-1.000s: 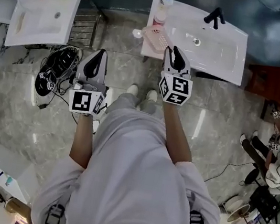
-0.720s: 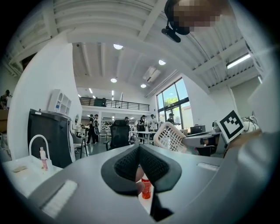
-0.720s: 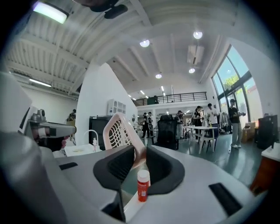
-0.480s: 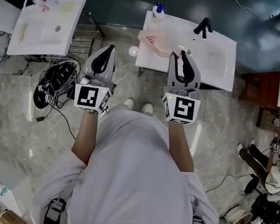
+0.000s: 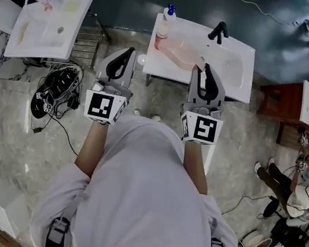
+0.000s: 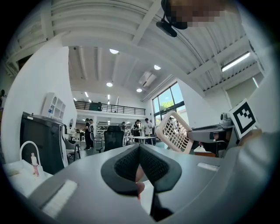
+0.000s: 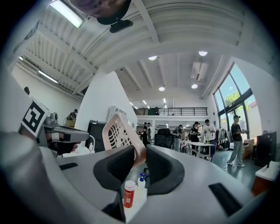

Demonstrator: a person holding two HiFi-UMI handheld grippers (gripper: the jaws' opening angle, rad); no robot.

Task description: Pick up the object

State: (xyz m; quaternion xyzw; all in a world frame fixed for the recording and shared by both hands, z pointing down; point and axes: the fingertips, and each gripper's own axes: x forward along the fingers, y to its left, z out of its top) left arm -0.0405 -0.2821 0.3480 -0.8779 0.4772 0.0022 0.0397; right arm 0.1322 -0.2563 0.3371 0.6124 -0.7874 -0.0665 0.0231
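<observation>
My left tongs (image 5: 129, 52) are pinched together and empty, beside the pink basket (image 5: 181, 53). The basket is held above the sink (image 5: 236, 75), its long axis running left and away from my right tongs (image 5: 200, 69), which clamp its rim.

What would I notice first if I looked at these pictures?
The pink basket stands out most: the right gripper pinches it by its rim and holds it tilted over the white sink. Next you would spot the left gripper, shut with nothing in it, off to the sink's left. Two bottles stand on the sink's far left corner.
</observation>
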